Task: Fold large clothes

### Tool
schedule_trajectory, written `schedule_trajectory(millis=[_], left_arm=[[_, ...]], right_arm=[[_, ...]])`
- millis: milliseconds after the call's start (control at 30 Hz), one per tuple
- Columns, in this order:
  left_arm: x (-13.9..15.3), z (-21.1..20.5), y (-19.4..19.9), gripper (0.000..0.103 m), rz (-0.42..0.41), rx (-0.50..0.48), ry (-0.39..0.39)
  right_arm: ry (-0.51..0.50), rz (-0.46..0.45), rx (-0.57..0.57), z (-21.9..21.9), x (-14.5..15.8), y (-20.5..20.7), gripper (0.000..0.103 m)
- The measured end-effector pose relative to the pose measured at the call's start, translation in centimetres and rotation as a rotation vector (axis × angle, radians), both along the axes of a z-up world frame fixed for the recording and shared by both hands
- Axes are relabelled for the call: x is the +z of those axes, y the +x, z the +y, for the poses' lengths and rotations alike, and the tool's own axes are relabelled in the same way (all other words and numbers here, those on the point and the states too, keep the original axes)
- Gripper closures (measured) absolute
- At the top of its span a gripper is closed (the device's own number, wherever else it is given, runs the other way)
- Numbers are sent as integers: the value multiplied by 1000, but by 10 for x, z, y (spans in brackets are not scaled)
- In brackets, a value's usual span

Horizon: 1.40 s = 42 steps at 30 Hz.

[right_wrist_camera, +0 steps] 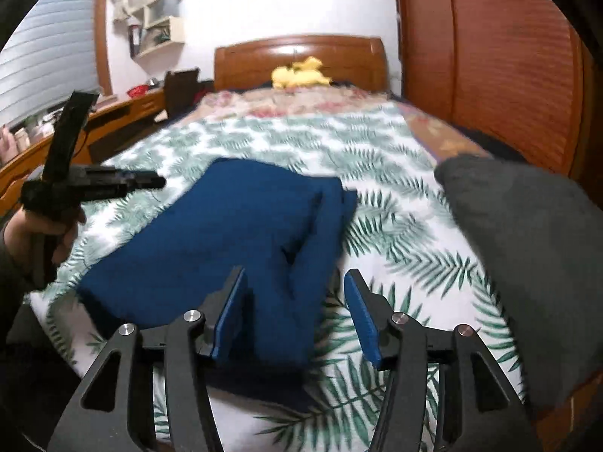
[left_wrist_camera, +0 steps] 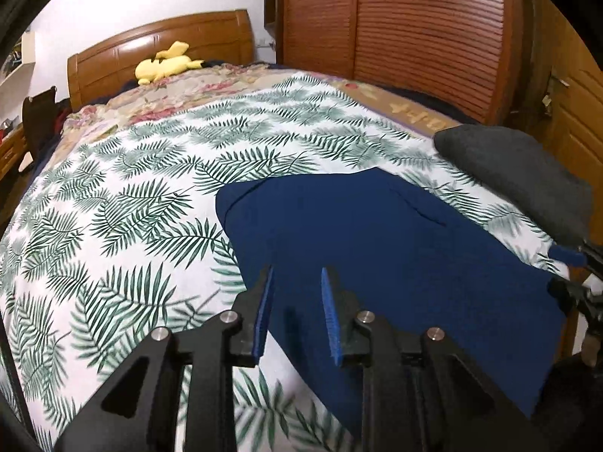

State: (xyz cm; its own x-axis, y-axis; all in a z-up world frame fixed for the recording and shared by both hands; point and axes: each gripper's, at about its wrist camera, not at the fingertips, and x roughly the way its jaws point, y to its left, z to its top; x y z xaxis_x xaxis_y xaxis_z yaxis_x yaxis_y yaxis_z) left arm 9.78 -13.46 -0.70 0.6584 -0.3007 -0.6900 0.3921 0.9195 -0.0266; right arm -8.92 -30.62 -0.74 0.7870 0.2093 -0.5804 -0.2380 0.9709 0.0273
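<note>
A dark blue garment [left_wrist_camera: 377, 241] lies folded flat on the leaf-print bedspread [left_wrist_camera: 124, 203] near the bed's foot. My left gripper [left_wrist_camera: 297, 275] is open and empty, just above the garment's near left edge. In the right wrist view the blue garment [right_wrist_camera: 233, 237] lies in the middle, and my right gripper [right_wrist_camera: 296, 277] is open and empty over its near right corner. The left gripper [right_wrist_camera: 94, 182] shows at the left of that view, held in a hand. The right gripper's fingertips [left_wrist_camera: 569, 256] show at the right edge of the left wrist view.
A dark grey folded garment [left_wrist_camera: 520, 177] lies at the bed's right edge; it also shows in the right wrist view [right_wrist_camera: 527, 248]. A yellow plush toy [left_wrist_camera: 166, 64] lies by the wooden headboard [left_wrist_camera: 158, 41]. A slatted wardrobe [left_wrist_camera: 414, 30] stands on the right, a desk [right_wrist_camera: 94, 120] on the left.
</note>
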Motion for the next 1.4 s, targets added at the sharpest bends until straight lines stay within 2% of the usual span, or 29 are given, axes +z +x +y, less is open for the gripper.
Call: schedule_trajectory(millis=[33,133,267,367,467,600,800,933,1033,1167,1200,1233,1267,1300,1333,1400], left_arm=[[-3,-1,7,79,5,4,19],[-16,-3,35,79,57,21,50],[-32,2,63,78,102,58,63],[-45,2,83,74,133,68,97],[-53,5,100,72,168,71,75],[-58,6,117,67,173,84,67],[-63,10,142,58,200,94,31],[-68,15,148,47,211,105,9],[-73,19,150,46,227,99,-14],[-73,16,149,46,217,99,-1],[-72,15,149,47,211,97,2],[-72,14,148,56,209,82,-5],[-72,13,148,63,214,63,-21],[-71,12,147,66,205,63,-18],[-69,11,146,77,199,53,-20],[-65,8,143,84,178,56,0]], right_arm=[[-5,16,1,-1,-4,5,48],[12,60,-4,-3,-17,17,36],[92,102,-1,-8,-24,24,34],[86,118,9,-4,-28,25,33],[97,136,5,-6,-31,27,32],[172,185,13,-14,-37,27,32],[226,236,29,-12,-45,32,31],[222,243,37,-5,-45,33,31],[225,251,44,-2,-47,36,31],[248,260,59,0,-52,40,31],[252,261,62,1,-52,40,31],[257,261,68,1,-52,41,35],[274,263,85,2,-51,41,46],[310,275,107,2,-53,42,48],[315,276,107,3,-53,43,50],[313,268,127,4,-50,42,56]])
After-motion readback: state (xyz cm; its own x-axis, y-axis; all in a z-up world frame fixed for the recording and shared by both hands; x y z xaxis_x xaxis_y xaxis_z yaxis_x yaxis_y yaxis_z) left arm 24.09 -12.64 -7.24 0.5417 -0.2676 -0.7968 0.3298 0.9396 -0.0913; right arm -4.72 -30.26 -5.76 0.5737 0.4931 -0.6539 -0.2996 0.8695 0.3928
